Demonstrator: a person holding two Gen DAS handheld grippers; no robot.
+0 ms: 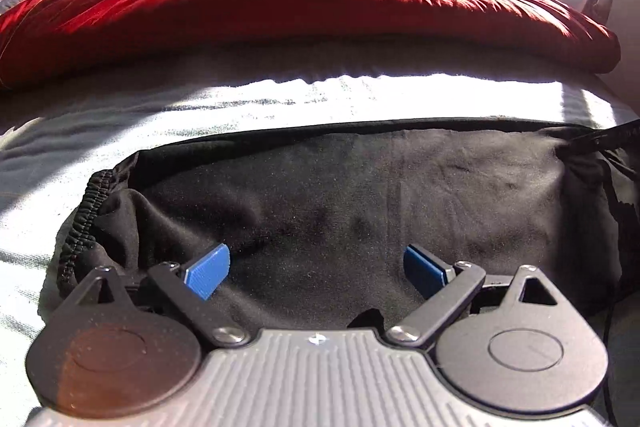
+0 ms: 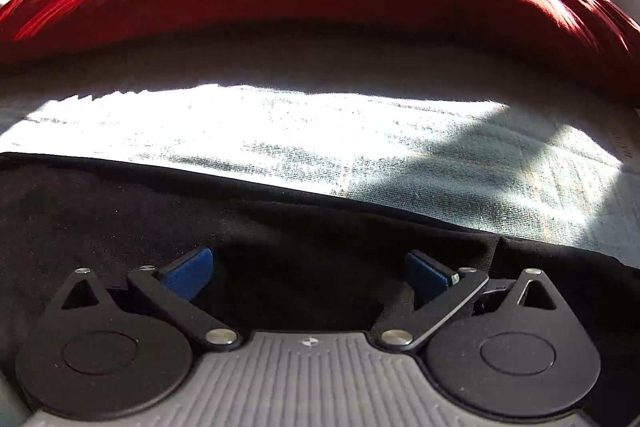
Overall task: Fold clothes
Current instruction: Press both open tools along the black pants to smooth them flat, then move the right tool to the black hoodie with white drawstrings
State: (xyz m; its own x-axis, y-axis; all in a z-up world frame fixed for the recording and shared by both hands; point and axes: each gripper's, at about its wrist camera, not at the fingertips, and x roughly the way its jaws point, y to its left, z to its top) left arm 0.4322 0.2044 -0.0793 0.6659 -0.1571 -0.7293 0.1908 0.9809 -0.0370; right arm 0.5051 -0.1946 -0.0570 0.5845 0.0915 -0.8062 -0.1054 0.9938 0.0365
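The black pants lie flat on the bed, and both the left hand-held gripper and right hand-held gripper hang wide open over them, holding nothing, maybe before a fold or after one

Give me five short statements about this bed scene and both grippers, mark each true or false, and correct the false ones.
1. The left gripper is open over the black garment. True.
2. The right gripper is shut on a fold of black cloth. False: its blue fingers stand apart with nothing pinched between them.
3. A red blanket lies bunched across the far side of the bed. True.
4. The black garment lies on top of the red blanket. False: a sunlit strip of pale bedsheet separates them.
5. An elastic gathered band shows at the garment's left edge in the left wrist view. True.
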